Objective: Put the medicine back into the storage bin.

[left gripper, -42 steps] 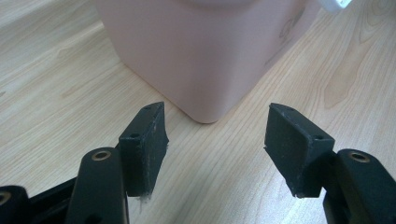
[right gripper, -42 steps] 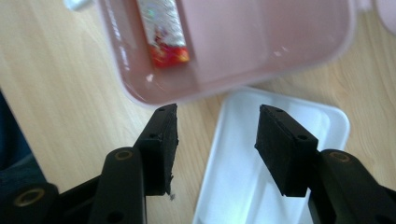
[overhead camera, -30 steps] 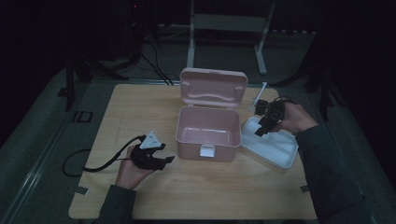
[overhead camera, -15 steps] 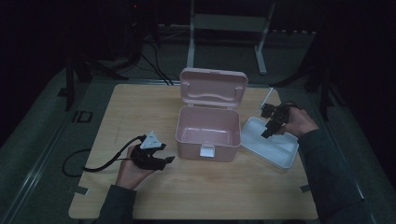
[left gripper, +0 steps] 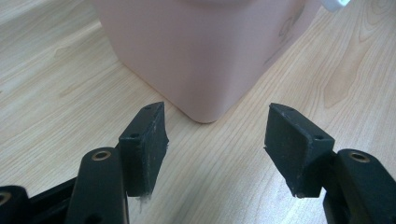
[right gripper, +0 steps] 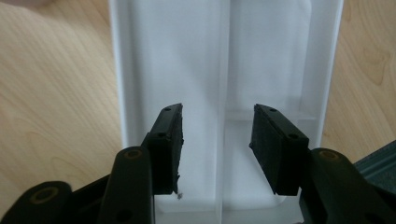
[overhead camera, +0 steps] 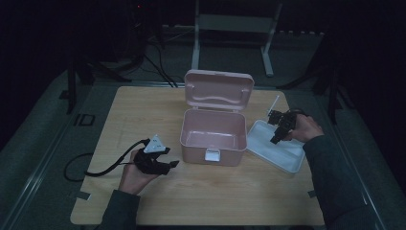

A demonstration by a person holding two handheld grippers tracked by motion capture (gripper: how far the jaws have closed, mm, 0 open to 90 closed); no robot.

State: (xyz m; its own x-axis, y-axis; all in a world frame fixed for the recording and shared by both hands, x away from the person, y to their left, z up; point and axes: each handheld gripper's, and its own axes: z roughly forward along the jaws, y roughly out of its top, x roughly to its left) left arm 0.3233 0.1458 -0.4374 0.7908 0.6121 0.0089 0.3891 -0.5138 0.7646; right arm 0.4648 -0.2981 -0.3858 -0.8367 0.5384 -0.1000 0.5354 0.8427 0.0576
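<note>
A white plastic tray (overhead camera: 268, 146) lies flat on the desk near its right edge, turned slightly askew to that edge. It is shallow and rectangular, with rounded corners and a raised rim (right gripper: 117, 84). A central ridge (right gripper: 223, 88) runs lengthwise, splitting it into two long compartments, both bare inside.

We count one pink box (overhead camera: 214, 136) on the table (overhead camera: 143, 110), with its one hinged lid (overhead camera: 219, 90) standing open. Beside it lies one white tray (overhead camera: 275, 152); the right gripper view shows one centre ridge dividing it into two long compartments. We count two handheld grippers: one left gripper (overhead camera: 173, 164) and one right gripper (overhead camera: 274, 140), each with two black jaws. Two hands hold them, one per gripper. One cable (overhead camera: 103, 165) trails from the left gripper.
</note>
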